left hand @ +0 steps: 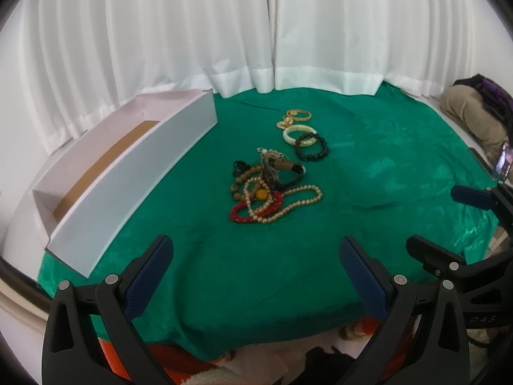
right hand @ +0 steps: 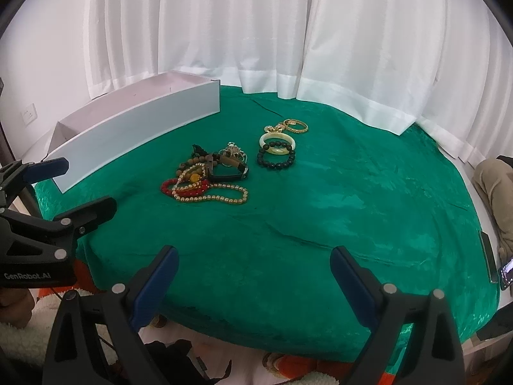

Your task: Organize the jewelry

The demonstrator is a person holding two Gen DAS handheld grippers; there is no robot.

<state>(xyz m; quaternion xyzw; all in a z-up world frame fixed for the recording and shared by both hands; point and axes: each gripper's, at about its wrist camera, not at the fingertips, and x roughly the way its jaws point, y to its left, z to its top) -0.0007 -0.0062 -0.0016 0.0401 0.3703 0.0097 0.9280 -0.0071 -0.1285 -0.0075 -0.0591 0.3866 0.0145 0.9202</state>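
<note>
Jewelry sits mid-cloth: a tangled pile (left hand: 272,189) of bead strands, red bracelet and a dark strap, w/ a pale bangle (left hand: 299,134), black bead bracelet (left hand: 312,147) and gold pieces (left hand: 296,117) just behind. Strands look light, limp and snag-prone, so I'd pinch one loop at the pile's edge; the bangle's stiff, slick, prob. brittle, so grip across its rim. White open box (left hand: 134,173) lies left on the green cloth (left hand: 384,166); left gripper (left hand: 256,258) and right gripper (right hand: 255,264) both hover wide open, holding nothing, near the front edge.
</note>
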